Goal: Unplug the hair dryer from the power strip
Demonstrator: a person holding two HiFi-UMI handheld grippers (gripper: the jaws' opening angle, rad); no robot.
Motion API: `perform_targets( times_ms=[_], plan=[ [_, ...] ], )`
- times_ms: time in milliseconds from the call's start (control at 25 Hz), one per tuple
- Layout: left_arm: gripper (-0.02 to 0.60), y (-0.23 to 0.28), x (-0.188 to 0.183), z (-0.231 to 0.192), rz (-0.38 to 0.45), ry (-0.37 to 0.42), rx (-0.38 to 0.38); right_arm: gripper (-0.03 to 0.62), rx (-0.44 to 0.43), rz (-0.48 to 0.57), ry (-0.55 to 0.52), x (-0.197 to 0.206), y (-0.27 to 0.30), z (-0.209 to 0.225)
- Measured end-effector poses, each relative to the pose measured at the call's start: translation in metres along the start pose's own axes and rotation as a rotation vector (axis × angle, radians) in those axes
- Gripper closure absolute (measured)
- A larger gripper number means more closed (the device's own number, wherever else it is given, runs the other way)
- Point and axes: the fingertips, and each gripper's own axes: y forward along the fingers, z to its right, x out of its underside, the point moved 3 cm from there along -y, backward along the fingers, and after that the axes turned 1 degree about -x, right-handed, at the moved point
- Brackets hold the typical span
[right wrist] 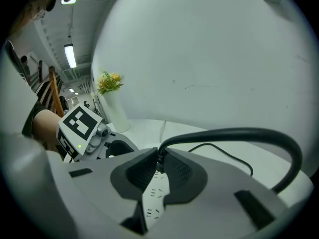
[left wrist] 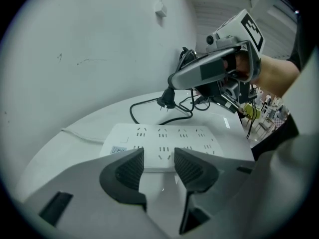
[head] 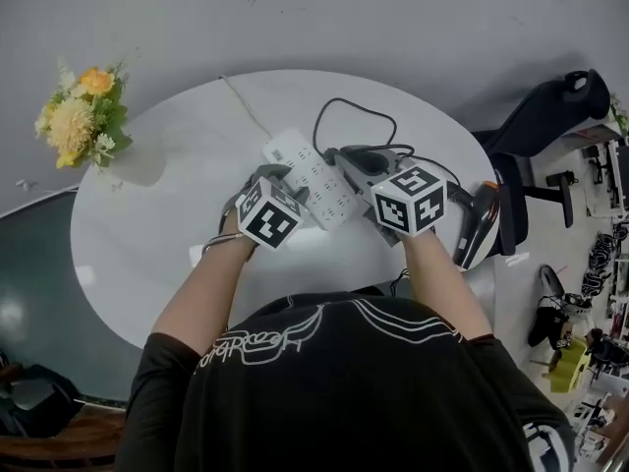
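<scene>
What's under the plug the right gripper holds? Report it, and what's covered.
Below the plug, whose prongs hang bare, the white power strip shows through the gap under the jaws of the right gripper. The jaws cover the rest of the strip in that view.

The person wears a black short-sleeved T-shirt with a white outline print across it. Behind the left gripper, a thin bracelet circles the wrist. That tool and the right gripper have grey shells, 2 black ribbed pads each and a rear cube of black-and-white square markers.
</scene>
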Motion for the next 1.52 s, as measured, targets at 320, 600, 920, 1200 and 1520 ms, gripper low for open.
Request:
perform_targets(
  times_ms=[320,600,920,1200,1520],
  plan=[
    [0.428,-0.013,0.003,0.0,0.052,-0.076,-0.048,0.568,-0.032,0.042,0.042,0.003,-0.011,-0.005],
    [0.511,-0.053,0.005,0.024,0.168,-0.245,-0.089,0.568,-0.135,0.122,0.105,0.003,-0.046,-0.023],
    [0.563,-0.148,-0.038,0.08,0.482,-0.535,0.003,0.568,-0.232,0.229,0.094,-0.001,-0.131,-0.051],
    [0.572,-0.204,-0.074,0.146,0.621,-0.484,0.015,0.567,-0.317,0.343,0.143,0.007,-0.213,-0.07],
    [0.574,-0.247,-0.105,0.219,0.731,-0.41,0.081,0.567,-0.37,0.419,0.107,0.016,-0.282,-0.098]
  ],
)
